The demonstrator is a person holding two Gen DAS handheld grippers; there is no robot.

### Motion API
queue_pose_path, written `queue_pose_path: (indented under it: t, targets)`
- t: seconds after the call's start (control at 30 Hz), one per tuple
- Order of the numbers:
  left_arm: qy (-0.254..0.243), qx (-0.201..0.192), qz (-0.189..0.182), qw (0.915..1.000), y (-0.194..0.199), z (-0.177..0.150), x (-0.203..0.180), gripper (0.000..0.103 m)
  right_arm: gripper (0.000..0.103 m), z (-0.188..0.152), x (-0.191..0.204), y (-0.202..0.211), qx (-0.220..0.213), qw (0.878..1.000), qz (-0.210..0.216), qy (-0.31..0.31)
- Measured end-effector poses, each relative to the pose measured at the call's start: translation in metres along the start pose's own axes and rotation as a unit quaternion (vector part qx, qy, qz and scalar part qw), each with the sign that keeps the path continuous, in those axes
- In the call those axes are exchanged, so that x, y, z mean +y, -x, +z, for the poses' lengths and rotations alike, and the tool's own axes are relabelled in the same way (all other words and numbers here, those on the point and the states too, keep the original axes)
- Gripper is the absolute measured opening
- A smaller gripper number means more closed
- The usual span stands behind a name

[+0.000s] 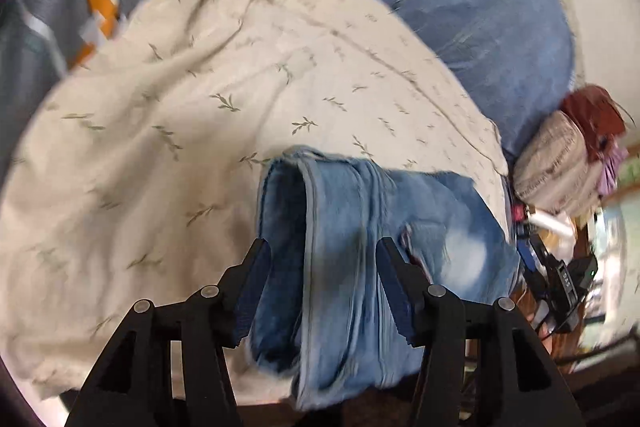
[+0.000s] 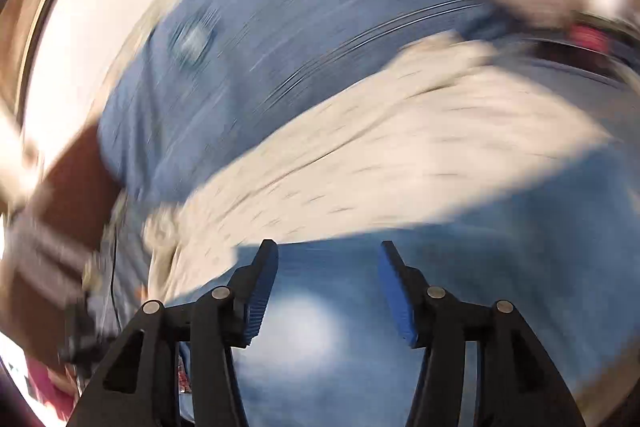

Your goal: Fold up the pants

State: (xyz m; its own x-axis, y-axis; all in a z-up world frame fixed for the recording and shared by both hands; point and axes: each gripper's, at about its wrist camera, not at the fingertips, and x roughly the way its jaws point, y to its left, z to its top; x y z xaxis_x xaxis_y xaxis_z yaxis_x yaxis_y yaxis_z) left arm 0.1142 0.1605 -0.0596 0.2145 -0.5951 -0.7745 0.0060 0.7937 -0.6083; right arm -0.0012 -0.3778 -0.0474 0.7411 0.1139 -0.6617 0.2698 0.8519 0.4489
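Pants [image 1: 348, 259] made of blue jeans cloth lie in a bunch on a bed, right in front of the left gripper [image 1: 324, 251]. Its jaws are spread wide. The bunched cloth sits between the two fingers [image 1: 256, 279], but I cannot tell if the pads press on it. One leg end is open like a tube and faces the camera. A pale worn patch shows on the cloth by the right finger.

In the right wrist view, the right gripper [image 2: 328, 253] also has its jaws spread apart, and nothing is pinched in them. The same blue pants [image 2: 320, 327] fill the space under it, with a soft white patch between the fingers. This view is very blurry, so small things are hard to see.

Under the pants is a cream blanket [image 1: 168, 131] with little green leaf sprigs on it. It is wrinkled, and it is bunched into a lump at its far end. In the right view the blanket [image 2: 400, 155] is a pale band just past the pants.

Past the blanket lies a blue sheet [image 1: 460, 11] with thin pale stripes and a round mark. The blue sheet [image 2: 280, 27] shows in the right view too.

Off to the right of the bed in the left view sits a pile of folded clothes [image 1: 560, 163] with something red on top.
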Motion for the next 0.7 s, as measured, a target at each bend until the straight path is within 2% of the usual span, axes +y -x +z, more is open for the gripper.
queue_pose_path:
  t: [0.07,0.13,0.2,0.23,0.27,0.3,0.33,0.37,0.4,0.47,0.5,0.57,0.63,0.67,0.7]
  targets:
    - [0.019,0.014,-0.010,0.9997,-0.018,0.010,0.000,0.054,0.054,0.014,0.032,-0.048,0.055,0.998,0.015,0.041]
    - [0.031,0.021,-0.018,0.9991,-0.031,0.016,0.001,0.054,0.055,0.015,0.064,-0.092,0.115,0.989,0.017,0.091]
    - [0.029,0.026,-0.018,0.9991,-0.041,0.016,0.001,0.054,0.058,0.010,0.088,-0.126,0.146,0.977,-0.018,0.156]
    - [0.027,0.031,-0.017,0.9990,-0.045,0.015,0.002,0.047,0.058,0.003,0.097,-0.140,0.164,0.968,-0.034,0.189]
    - [0.027,0.038,-0.016,0.9988,-0.049,0.014,0.003,0.038,0.048,-0.002,0.103,-0.148,0.173,0.960,-0.051,0.213]
    - [0.028,0.045,-0.022,0.9984,-0.058,0.018,0.007,0.023,0.005,-0.011,0.108,-0.152,0.178,0.952,-0.066,0.242]
    - [0.025,0.045,-0.032,0.9981,-0.057,0.020,0.003,0.019,0.003,-0.019,0.115,-0.152,0.185,0.944,-0.068,0.266]
    - [0.018,0.033,-0.034,0.9987,-0.058,0.027,0.000,0.019,0.003,-0.023,0.126,-0.146,0.167,0.934,-0.086,0.302]
    - [0.006,0.014,-0.027,0.9995,-0.053,0.029,-0.007,0.019,0.002,-0.021,0.135,-0.137,0.145,0.932,-0.091,0.321]
    - [-0.021,-0.010,0.001,0.9997,-0.060,0.036,-0.019,0.019,0.001,-0.011,0.134,-0.126,0.113,0.943,-0.089,0.300]
    - [-0.031,-0.007,0.019,0.9993,-0.067,0.036,-0.022,0.019,0.001,-0.008,0.127,-0.132,0.121,0.946,-0.095,0.285]
    - [-0.033,0.011,0.055,0.9979,-0.077,0.033,-0.022,0.019,0.002,-0.017,0.113,-0.154,0.149,0.942,-0.123,0.274]
    - [-0.018,0.021,0.047,0.9985,-0.077,0.031,-0.018,0.019,0.003,-0.028,0.112,-0.156,0.141,0.940,-0.137,0.280]
    - [-0.014,0.017,0.042,0.9989,-0.070,0.032,-0.016,0.020,0.012,-0.027,0.112,-0.146,0.127,0.946,-0.132,0.267]
    - [-0.011,0.013,0.028,0.9995,-0.059,0.031,-0.016,0.021,0.013,-0.024,0.112,-0.134,0.117,0.954,-0.123,0.247]
